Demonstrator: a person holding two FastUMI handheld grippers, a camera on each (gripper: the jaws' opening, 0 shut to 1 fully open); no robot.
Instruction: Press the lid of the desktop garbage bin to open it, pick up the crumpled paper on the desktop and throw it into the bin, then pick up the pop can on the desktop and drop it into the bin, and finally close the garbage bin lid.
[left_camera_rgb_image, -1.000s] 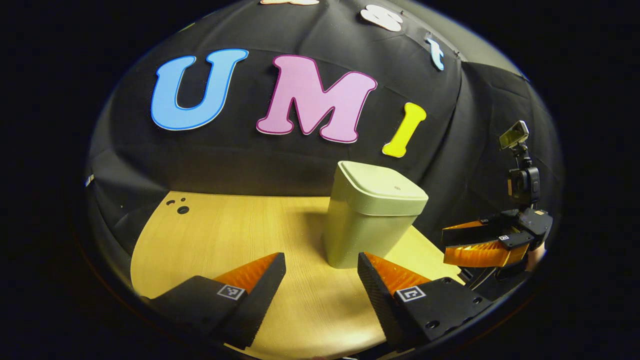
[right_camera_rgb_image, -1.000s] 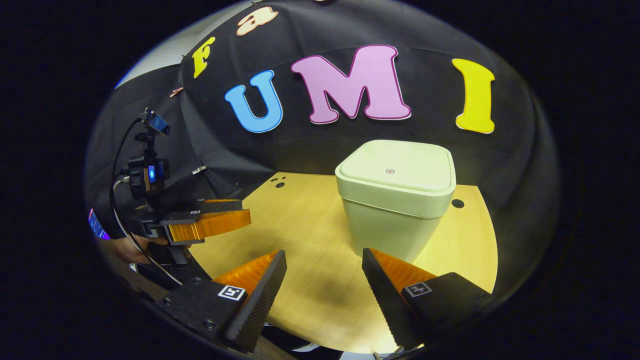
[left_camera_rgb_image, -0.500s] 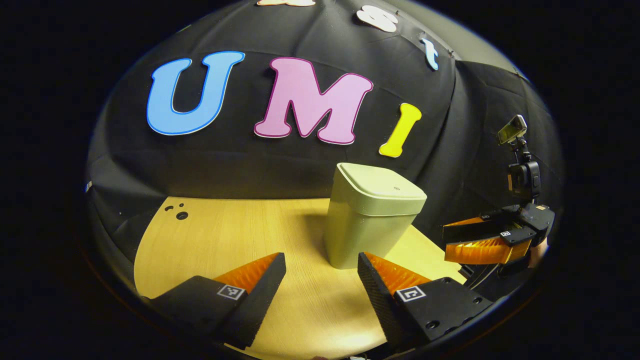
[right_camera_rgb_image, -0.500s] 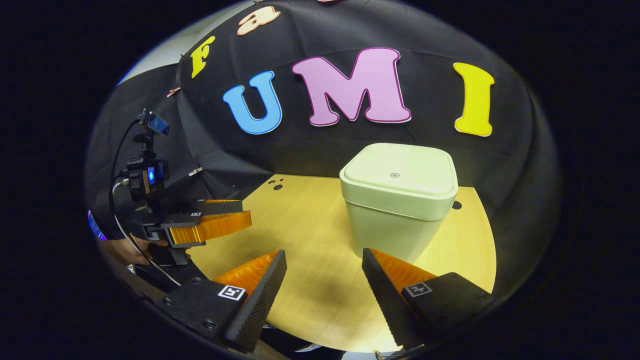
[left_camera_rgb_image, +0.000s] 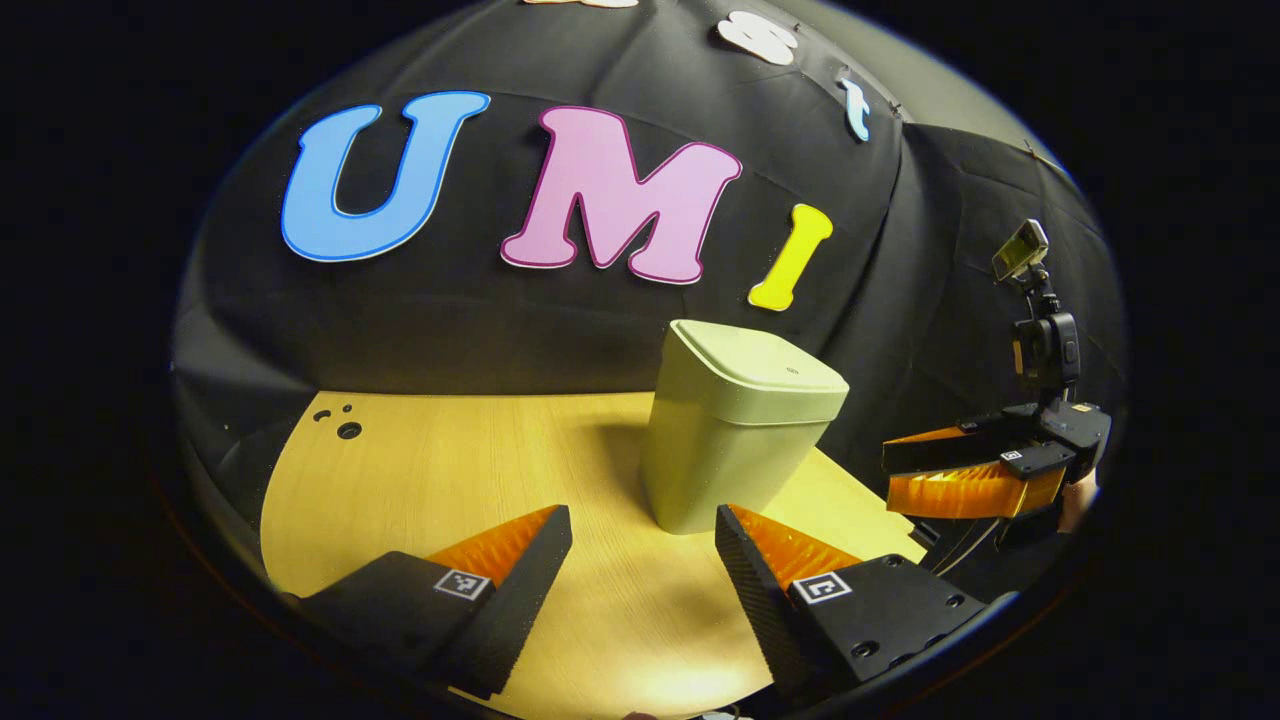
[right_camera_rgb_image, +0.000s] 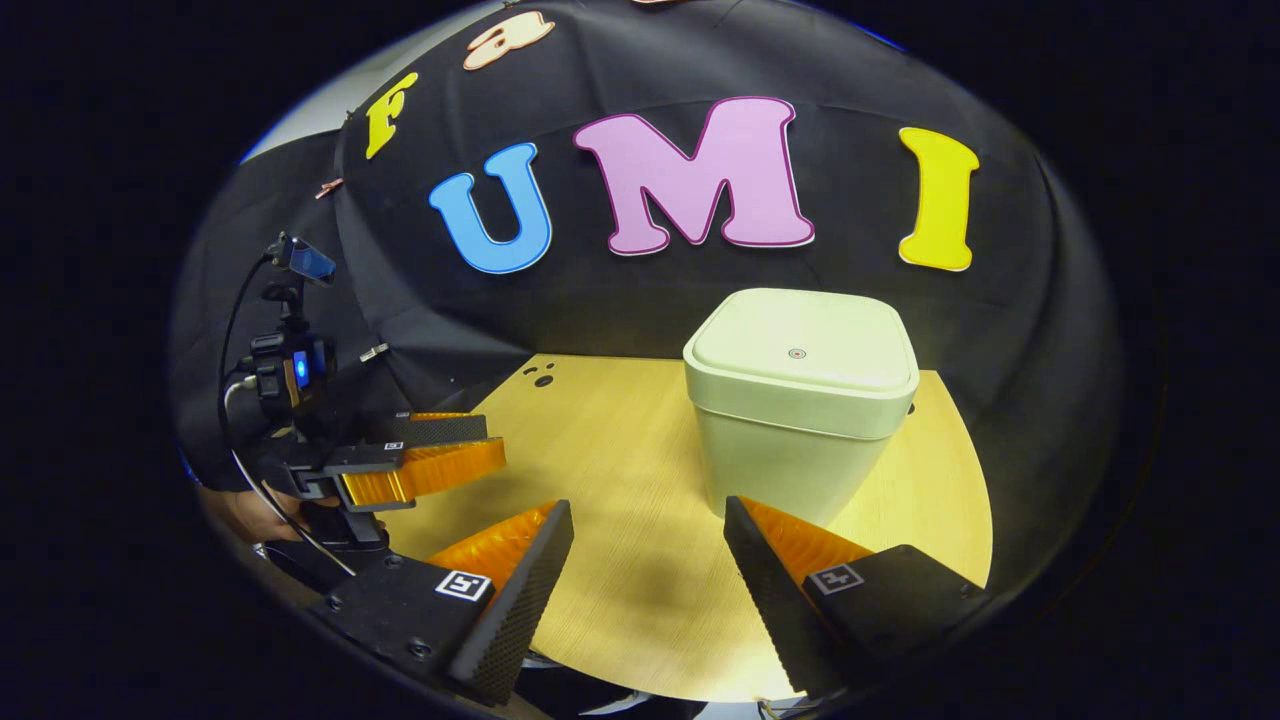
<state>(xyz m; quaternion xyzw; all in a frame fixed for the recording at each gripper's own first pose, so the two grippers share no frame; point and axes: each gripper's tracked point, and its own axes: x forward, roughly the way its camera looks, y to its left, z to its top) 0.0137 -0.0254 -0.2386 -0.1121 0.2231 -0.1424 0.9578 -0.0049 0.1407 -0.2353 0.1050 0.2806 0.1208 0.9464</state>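
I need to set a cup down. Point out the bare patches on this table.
The widest bare wood lies left of the garbage bin, running toward the cable holes at the table far corner. Another free strip lies in front of the bin, before the right claw. It is tighter near the left claw.

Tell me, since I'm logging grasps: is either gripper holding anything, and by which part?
Nothing is held. The left gripper and right gripper are both open over the table, short of the closed bin.
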